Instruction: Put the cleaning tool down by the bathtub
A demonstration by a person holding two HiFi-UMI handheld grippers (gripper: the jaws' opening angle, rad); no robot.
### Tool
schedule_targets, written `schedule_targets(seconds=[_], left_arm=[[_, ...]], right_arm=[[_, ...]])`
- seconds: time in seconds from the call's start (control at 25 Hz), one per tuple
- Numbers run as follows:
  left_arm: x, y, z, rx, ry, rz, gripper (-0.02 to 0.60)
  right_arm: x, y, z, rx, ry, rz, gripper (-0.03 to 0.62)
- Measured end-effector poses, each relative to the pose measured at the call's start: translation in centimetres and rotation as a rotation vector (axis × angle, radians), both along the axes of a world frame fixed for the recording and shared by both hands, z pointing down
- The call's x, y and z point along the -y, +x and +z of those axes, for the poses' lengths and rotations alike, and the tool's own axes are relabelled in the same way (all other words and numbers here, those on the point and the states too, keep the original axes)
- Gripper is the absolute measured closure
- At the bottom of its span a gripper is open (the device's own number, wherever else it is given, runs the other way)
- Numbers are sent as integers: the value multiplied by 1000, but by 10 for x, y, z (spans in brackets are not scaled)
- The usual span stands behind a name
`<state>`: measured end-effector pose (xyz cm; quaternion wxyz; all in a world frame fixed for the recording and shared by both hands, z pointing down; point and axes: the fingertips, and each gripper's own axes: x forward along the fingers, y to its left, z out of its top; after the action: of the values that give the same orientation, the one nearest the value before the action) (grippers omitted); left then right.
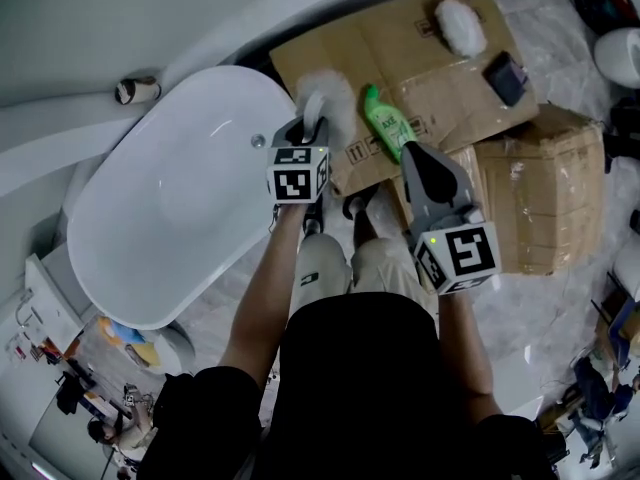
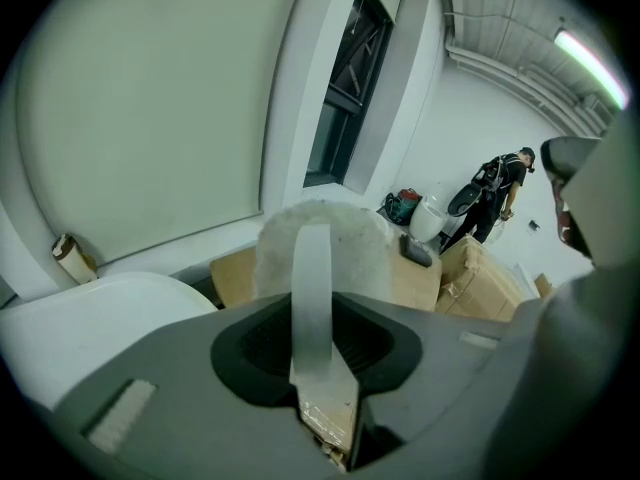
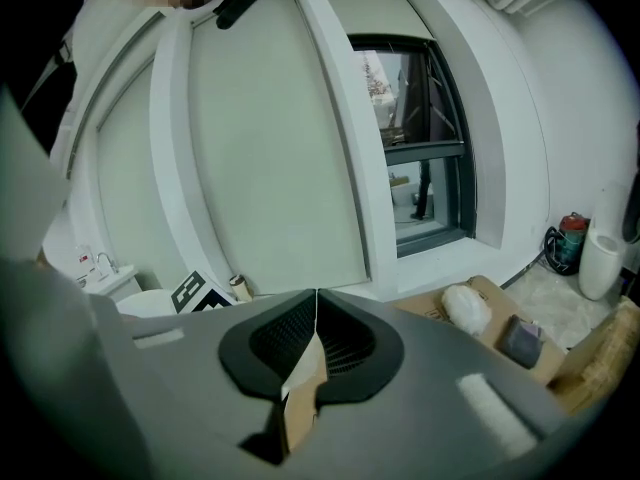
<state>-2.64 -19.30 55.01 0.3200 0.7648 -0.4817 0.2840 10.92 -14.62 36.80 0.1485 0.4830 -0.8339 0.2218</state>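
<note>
The cleaning tool, a white fluffy pad with a pale strap, hangs over the cardboard sheet just right of the white bathtub. My left gripper is shut on that strap, and in the left gripper view the fluffy pad stands just beyond the jaws. My right gripper hovers beside a green bottle; its jaws are shut with nothing between them, as the right gripper view shows.
A second white pad and a dark sponge lie on the cardboard sheet. A taped cardboard box sits to the right. A small roll rests on the ledge behind the tub. A person stands far off.
</note>
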Motion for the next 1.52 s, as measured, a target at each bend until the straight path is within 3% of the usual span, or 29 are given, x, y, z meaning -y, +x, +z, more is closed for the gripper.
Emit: schedule_targets(seconds=[0.4,1.16,1.52], left_arm=[[13,15,46,40,-39,6,495],[45,21,112,62,-110,-14,494],[55,23,134,108,-136,-22,494]], right_arm=[[13,5,38,13,-47,-51,583],[30,11,67,13,-74,-35,583],[35,10,75,27,-85,-32,583]])
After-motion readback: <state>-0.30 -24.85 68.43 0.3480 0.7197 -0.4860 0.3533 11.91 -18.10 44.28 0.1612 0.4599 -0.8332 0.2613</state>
